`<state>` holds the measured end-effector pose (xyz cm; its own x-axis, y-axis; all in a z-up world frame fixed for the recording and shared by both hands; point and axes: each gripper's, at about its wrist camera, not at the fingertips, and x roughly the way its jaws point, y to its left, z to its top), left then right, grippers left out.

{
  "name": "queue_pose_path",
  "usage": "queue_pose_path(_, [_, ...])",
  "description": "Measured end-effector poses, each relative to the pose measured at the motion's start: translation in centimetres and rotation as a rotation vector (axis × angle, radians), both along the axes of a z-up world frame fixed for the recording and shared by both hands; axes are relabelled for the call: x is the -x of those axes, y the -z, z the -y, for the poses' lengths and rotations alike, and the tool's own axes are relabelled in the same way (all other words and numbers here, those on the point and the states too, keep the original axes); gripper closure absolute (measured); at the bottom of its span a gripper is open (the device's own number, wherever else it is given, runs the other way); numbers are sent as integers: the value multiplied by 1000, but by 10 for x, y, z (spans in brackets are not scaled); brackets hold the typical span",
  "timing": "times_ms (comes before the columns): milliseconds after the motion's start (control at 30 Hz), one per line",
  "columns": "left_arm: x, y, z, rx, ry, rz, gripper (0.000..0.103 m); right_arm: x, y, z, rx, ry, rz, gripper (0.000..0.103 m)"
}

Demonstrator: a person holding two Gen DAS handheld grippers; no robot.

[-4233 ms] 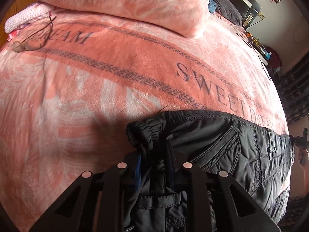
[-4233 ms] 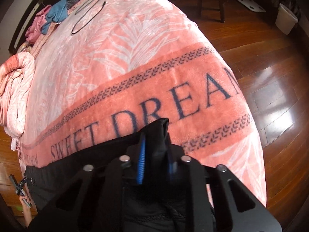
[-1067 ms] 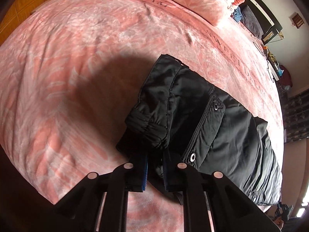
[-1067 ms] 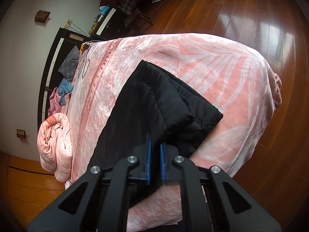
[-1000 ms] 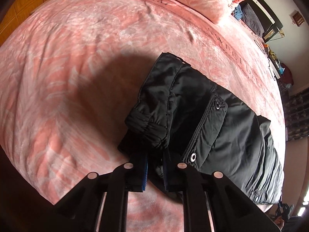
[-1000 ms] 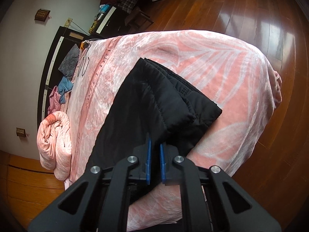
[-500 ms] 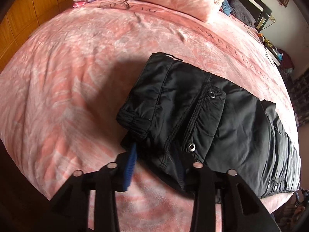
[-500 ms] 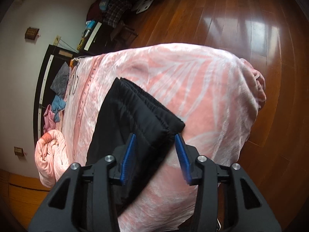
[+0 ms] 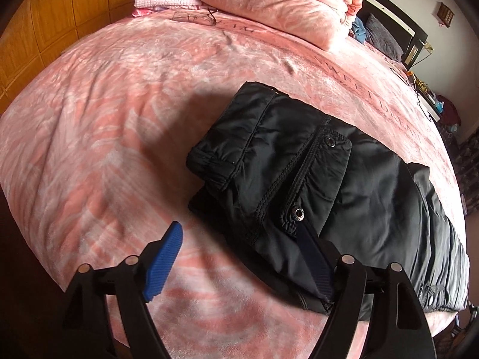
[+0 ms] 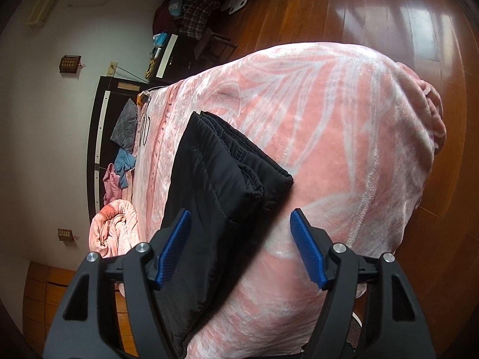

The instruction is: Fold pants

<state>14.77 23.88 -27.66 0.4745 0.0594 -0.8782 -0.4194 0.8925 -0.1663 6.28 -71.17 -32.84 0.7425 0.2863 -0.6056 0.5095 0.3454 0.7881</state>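
Your left gripper hangs with its blue fingers spread wide, holding nothing; the folded black pants lie just ahead and toward its right finger, which overlaps the near hem. Your right gripper is likewise spread and empty, its left finger over the pants' other end, its right finger over bare blanket. The bundle's long axis runs between your two hands, along the near edge of the bed; the left gripper looks slightly nearer. I judge the fold nearly finished. Farther off, the pink blanket reads "SWEET DREAM", partly legible, below a rolled quilt.
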Motion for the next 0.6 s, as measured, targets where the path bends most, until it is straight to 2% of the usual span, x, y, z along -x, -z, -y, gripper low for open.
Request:
queue_pose_path(267, [3,3,4,-24,-74,57,24,-4,12,7,-33,3,110,34])
queue_pose_path(500, [3,8,6,-29,-157,75,24,-23,17,-1,-21,-40,141,34])
queue_pose_path(533, [3,8,6,-36,-172,74,24,-24,17,-1,-23,-39,143,36])
queue_pose_path(567, [4,9,7,-41,-184,75,24,-25,15,-2,-21,-44,142,43])
queue_pose_path(600, [5,8,8,-45,-196,78,24,-27,14,-2,-18,-55,140,55])
